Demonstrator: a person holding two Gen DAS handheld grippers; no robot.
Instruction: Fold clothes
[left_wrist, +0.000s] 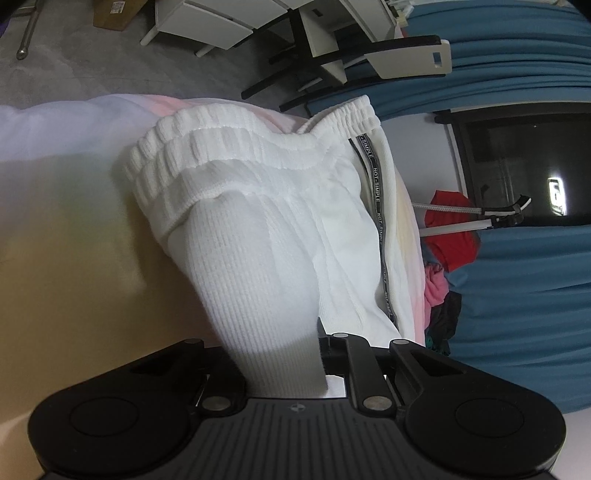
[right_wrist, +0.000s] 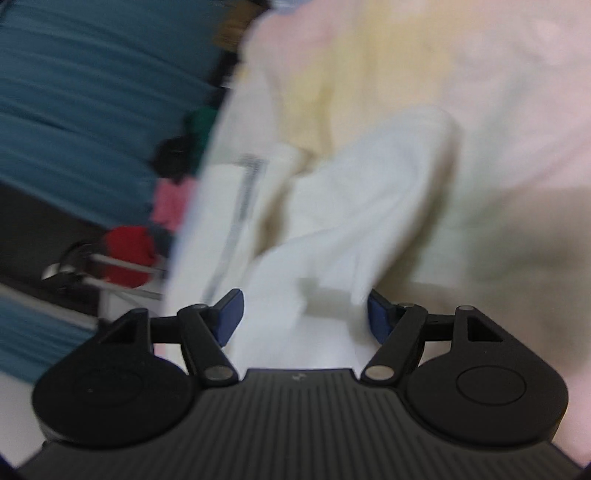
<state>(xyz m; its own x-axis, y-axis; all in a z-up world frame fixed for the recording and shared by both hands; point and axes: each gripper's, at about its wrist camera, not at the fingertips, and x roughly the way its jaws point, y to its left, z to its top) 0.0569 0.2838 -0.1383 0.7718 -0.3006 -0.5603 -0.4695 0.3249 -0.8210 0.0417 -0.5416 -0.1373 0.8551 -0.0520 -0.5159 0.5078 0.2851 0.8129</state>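
White ribbed trousers (left_wrist: 280, 206) with an elastic waistband (left_wrist: 207, 147) and a black lettered side stripe (left_wrist: 376, 199) lie on a pastel sheet (left_wrist: 66, 206). My left gripper (left_wrist: 317, 354) is shut on a fold of the white trousers, which drapes up over its fingers. In the blurred right wrist view the same white trousers (right_wrist: 332, 229) lie between the blue pads (right_wrist: 231, 314) of my right gripper (right_wrist: 303, 314), which is open; the cloth passes between the jaws without being pinched.
A pile of red, pink and dark clothes (left_wrist: 447, 258) lies beyond the sheet's edge, with a white rod (left_wrist: 458, 218) across it. Blue curtains (left_wrist: 524, 295) hang behind. White furniture (left_wrist: 229, 22) and a chair (left_wrist: 369, 59) stand on the grey floor.
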